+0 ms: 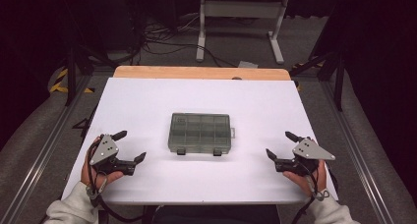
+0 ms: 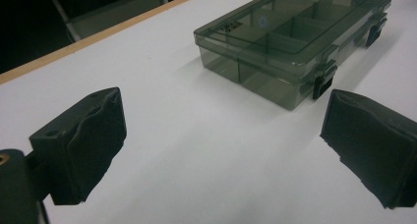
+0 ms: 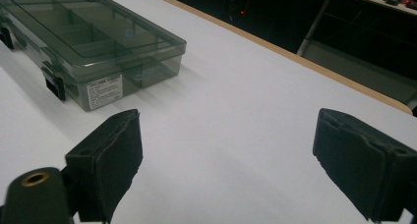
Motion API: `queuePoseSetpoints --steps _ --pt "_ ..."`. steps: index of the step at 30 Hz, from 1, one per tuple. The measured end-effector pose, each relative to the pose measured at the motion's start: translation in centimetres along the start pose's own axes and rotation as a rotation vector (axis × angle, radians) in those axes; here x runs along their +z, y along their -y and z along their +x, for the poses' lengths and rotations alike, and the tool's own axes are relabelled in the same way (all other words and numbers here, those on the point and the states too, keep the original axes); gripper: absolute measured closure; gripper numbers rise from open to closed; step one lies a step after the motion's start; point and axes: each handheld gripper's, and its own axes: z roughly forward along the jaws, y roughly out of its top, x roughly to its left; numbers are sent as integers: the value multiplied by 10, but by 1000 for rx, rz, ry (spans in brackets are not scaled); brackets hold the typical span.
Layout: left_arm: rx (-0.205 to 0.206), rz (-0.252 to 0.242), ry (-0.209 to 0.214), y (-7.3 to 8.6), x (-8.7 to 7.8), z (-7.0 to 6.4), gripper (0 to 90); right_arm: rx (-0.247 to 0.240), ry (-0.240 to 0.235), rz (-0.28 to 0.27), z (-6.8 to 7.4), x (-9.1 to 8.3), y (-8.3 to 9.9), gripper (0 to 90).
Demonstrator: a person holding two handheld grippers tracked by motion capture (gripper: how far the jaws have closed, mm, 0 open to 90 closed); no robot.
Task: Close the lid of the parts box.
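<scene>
**Organizer box shut at table centre, both grippers waiting wide**

Smoky-grey translucent plastic organizer box (image 1: 200, 133) with inner dividers lies flat in the middle of the white tabletop (image 1: 147, 101), lid down, its two dark latches (image 1: 181, 151) on the edge facing me. I cannot make out anything inside the compartments.

I have the left gripper (image 1: 129, 147) resting low near the table's front left, well apart from the box, its jaws spread wide with nothing between them. From the left gripper view the box (image 2: 290, 42) sits ahead and to the right, one latch (image 2: 323, 80) near the right-hand pad. The right gripper (image 1: 281, 144) mirrors this at the front right, jaws equally parted and empty; in the right gripper view the box (image 3: 88, 47) lies ahead to the left, a white label (image 3: 104, 92) on its end wall.

I judge this as the start: nothing is gripped, and the approach has not begun. My next move likely calls for bringing both grippers inward, one to steady the body, the other to catch a latch. The latches are small, so I need a precise, narrow approach.
</scene>
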Motion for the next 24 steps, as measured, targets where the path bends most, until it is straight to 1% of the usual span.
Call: queuePoseSetpoints --steps 3,5,7,9,11,13,17,21,24 --pt "-3 2 1 3 -2 0 31 19 14 -2 -2 -3 4 110" --pt "-15 9 0 6 -4 0 28 22 28 -1 -4 -4 7 98" --pt "-16 8 -5 7 -5 1 27 28 28 -1 -4 -4 8 94" --pt "-35 -4 -13 10 -8 1 27 39 30 -5 -4 -4 9 74" --pt "-46 -6 -15 12 -10 2 27 25 39 4 -2 -3 9 74" --pt "-54 -11 -25 14 -12 2 26 5 44 0 0 -3 9 74" --pt "-61 -20 -31 15 -13 2 24 1 50 0 2 -2 9 74" --pt "-58 -18 -38 15 -14 3 24 -8 61 5 3 -2 10 80" --pt "-62 -30 -40 16 -16 4 24 -11 63 5 4 -1 9 82"
